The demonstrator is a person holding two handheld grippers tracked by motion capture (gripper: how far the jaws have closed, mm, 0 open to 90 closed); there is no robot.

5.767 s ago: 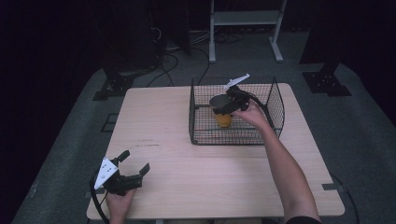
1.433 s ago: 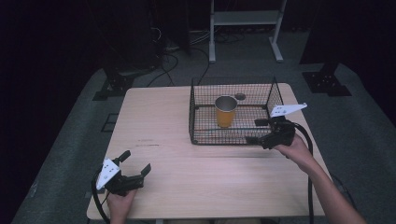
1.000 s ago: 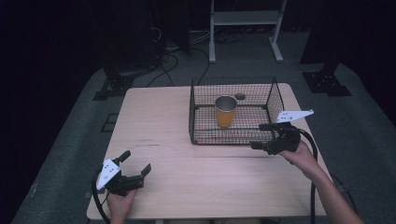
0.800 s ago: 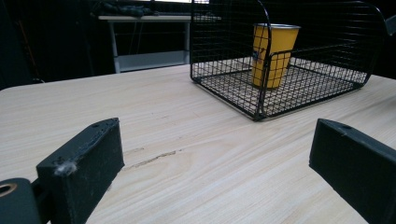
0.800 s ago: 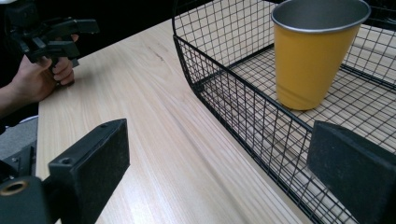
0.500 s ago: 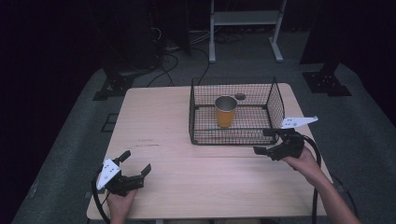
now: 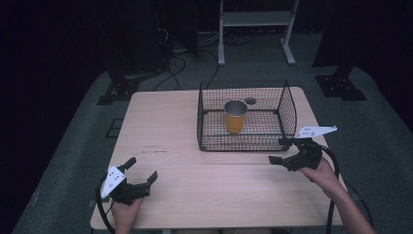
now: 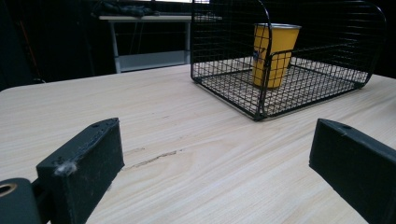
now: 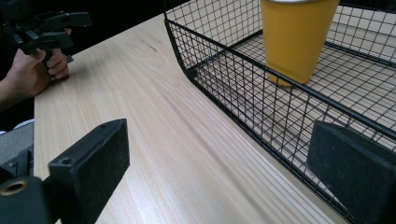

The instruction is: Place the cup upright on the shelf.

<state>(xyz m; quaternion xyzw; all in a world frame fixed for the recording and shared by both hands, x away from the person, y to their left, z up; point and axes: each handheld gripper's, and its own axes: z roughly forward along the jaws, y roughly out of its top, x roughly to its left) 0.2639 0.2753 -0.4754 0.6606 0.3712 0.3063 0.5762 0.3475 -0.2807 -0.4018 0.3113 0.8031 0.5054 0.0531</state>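
- yellow cup [image 7: 235, 117] standing upright inside the black wire basket [image 7: 287, 113], toward the basket's left half, on the far-right part of the worktop [image 7: 160, 131]; small dark round thing [image 7: 250, 101] lying on the basket floor just behind the cup, too small to identify.
- likely light and rigid, judging by the thin silvery rim and straight tapered wall; smooth sides, so probably slippery under hard pads; empty as far as can be told, though the inside stays unclear.
- best taken from above, past the basket's wire walls, with one jaw inside the rim and one outside, or across the upper body where the taper is widest; a hard squeeze might dent a thin wall.
- small dark mark on the cup's side in the left gripper view, behind the wires, too blurred to read; no other writing or brand legible anywhere.
- left claw [image 7: 140, 171] near the worktop's near-left corner, jaws spread wide, holding nothing, resting low over bare wood.
- right claw [image 7: 281, 152] near the right edge, just outside the basket's near-right corner, jaws wide apart and empty, pointing left along the basket's near wall.
- left hand [image 9: 32, 74] gripping its tool, seen far off in the right gripper view.
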